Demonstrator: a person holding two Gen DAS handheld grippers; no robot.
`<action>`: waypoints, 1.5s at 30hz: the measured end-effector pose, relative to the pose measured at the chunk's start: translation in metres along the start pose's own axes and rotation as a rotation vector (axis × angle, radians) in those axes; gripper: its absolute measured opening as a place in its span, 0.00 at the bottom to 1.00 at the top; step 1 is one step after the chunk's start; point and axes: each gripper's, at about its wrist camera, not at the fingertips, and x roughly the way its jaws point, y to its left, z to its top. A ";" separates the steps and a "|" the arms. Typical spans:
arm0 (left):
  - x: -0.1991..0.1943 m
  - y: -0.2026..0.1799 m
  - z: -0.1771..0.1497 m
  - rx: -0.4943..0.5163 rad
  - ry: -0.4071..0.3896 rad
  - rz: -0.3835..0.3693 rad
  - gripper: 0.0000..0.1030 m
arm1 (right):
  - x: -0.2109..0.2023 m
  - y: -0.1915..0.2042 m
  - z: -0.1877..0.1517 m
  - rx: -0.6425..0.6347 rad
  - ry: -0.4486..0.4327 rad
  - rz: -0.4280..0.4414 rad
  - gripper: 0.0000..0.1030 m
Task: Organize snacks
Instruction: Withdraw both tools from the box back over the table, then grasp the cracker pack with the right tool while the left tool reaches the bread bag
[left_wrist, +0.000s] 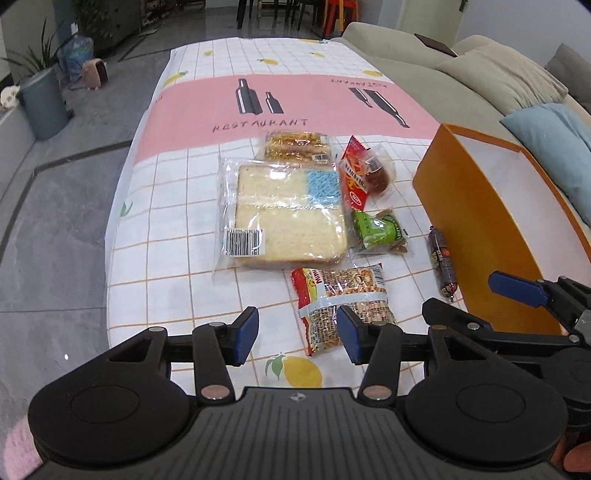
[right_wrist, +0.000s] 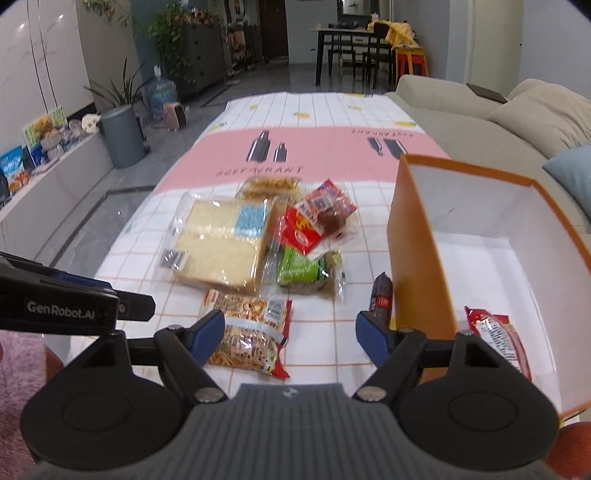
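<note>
Snacks lie on the tablecloth: a sliced bread bag (left_wrist: 286, 212) (right_wrist: 221, 243), a noodle snack pack (left_wrist: 341, 306) (right_wrist: 247, 332), a green packet (left_wrist: 376, 230) (right_wrist: 306, 271), a red packet (left_wrist: 352, 177) (right_wrist: 306, 223) under a brown bun (left_wrist: 378, 170) (right_wrist: 332, 219), a biscuit pack (left_wrist: 295, 146) (right_wrist: 269, 186) and a dark sausage stick (left_wrist: 443, 260) (right_wrist: 382, 297). An orange box (left_wrist: 469, 236) (right_wrist: 417, 240) stands at the right with a red packet (right_wrist: 495, 332) inside. My left gripper (left_wrist: 297, 334) is open and empty above the near edge. My right gripper (right_wrist: 290, 334) is open and empty over the noodle pack.
A beige sofa (left_wrist: 461, 70) (right_wrist: 498, 118) with a blue cushion (left_wrist: 554, 147) runs along the table's right side. A grey bin (left_wrist: 42, 107) (right_wrist: 122, 134) and plants stand on the floor at left. A pink rug (right_wrist: 18, 369) lies at near left.
</note>
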 end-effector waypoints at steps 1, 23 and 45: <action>0.002 0.002 0.000 -0.006 0.002 -0.007 0.56 | 0.004 0.000 0.000 -0.004 0.007 0.000 0.74; 0.052 0.049 0.017 -0.110 0.086 0.034 0.55 | 0.097 0.024 0.005 0.069 0.185 0.126 0.88; 0.066 0.046 0.044 -0.060 0.010 -0.022 0.66 | 0.085 0.015 0.014 0.023 0.142 0.032 0.60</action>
